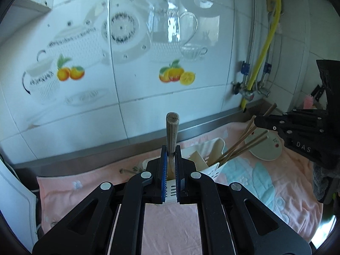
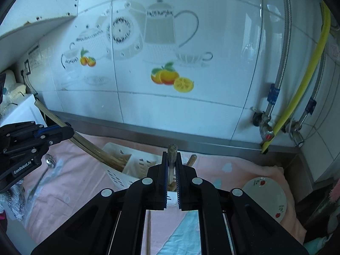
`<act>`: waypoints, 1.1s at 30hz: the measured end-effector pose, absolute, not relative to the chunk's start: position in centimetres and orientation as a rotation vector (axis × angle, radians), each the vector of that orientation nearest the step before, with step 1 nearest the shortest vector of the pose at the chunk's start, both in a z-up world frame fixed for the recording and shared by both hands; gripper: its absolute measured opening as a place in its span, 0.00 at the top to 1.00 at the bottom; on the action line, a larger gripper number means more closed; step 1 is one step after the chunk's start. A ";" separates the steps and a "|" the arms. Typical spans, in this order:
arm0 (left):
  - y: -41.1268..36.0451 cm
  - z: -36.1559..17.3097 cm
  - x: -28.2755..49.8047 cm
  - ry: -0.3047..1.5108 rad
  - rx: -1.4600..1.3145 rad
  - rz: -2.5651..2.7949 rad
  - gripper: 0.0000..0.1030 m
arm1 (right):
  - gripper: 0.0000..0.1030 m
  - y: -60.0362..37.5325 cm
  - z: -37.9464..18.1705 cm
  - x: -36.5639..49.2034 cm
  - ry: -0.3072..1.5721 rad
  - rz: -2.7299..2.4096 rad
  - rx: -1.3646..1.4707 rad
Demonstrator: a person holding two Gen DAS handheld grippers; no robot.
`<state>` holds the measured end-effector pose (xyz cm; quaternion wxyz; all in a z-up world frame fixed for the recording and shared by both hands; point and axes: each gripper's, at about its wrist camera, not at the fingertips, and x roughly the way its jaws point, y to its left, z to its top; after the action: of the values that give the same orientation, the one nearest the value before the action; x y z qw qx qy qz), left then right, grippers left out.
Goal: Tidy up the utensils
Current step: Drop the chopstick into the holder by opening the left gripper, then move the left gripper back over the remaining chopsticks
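Observation:
A white slotted utensil holder (image 1: 212, 167) (image 2: 119, 170) stands on the pink cloth with several wooden chopsticks (image 1: 244, 144) leaning out of it. My left gripper (image 1: 171, 159) is shut on a wooden utensil handle (image 1: 172, 131) that points up, its lower end in the holder; from the right wrist view the handle (image 2: 53, 116) runs slanted into the holder. My right gripper (image 2: 172, 163) is shut on a ribbed wooden stick (image 2: 172, 155), upright over the holder. A metal spoon (image 2: 45, 170) lies on the cloth at left.
A small white plate with a strawberry print (image 1: 267, 148) (image 2: 267, 195) lies on the cloth at right. A loose chopstick (image 2: 148, 231) lies under my right gripper. The tiled wall (image 1: 148, 85), steel ledge, water valves and a yellow hose (image 2: 297, 95) stand behind.

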<state>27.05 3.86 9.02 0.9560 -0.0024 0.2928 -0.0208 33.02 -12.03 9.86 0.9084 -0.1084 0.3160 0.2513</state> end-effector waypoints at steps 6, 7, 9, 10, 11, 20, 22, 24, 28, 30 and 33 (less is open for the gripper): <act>3.4 7.7 27.6 0.618 -0.004 -0.044 0.94 | 0.93 -12.0 8.5 33.7 0.678 0.518 -0.206; 3.4 7.7 27.6 0.617 -0.004 -0.040 0.94 | 0.93 -12.2 8.4 33.8 0.675 0.512 -0.201; 3.5 7.7 27.6 0.618 -0.006 -0.043 0.94 | 0.93 -12.2 8.4 33.8 0.673 0.519 -0.196; 3.5 7.7 27.5 0.615 -0.005 -0.034 0.94 | 0.91 -12.3 8.5 33.7 0.667 0.515 -0.194; 3.5 7.7 27.5 0.616 -0.004 -0.033 0.93 | 0.86 -12.4 8.6 33.6 0.662 0.515 -0.193; 3.3 8.7 25.4 0.570 -0.006 -0.025 0.70 | 0.67 -14.8 10.4 29.8 0.565 0.526 -0.154; 3.4 9.2 24.3 0.548 -0.014 -0.024 0.66 | 0.66 -15.7 10.3 28.3 0.548 0.541 -0.141; 3.4 9.7 23.1 0.524 -0.013 -0.021 0.62 | 0.66 -16.5 9.8 26.9 0.546 0.554 -0.131; 3.5 10.0 20.6 0.486 -0.025 -0.018 0.45 | 0.60 -17.8 7.7 23.8 0.552 0.566 -0.150; 3.5 9.8 19.4 0.472 -0.023 -0.006 0.37 | 0.59 -18.3 6.5 22.6 0.565 0.571 -0.152; 3.4 9.2 18.3 0.466 -0.022 -0.001 0.32 | 0.56 -18.8 4.5 21.2 0.591 0.576 -0.157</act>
<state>18.26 3.41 9.19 0.9729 -0.0109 0.2308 -0.0003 21.16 -18.81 4.45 0.9129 -0.0762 0.2871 0.2798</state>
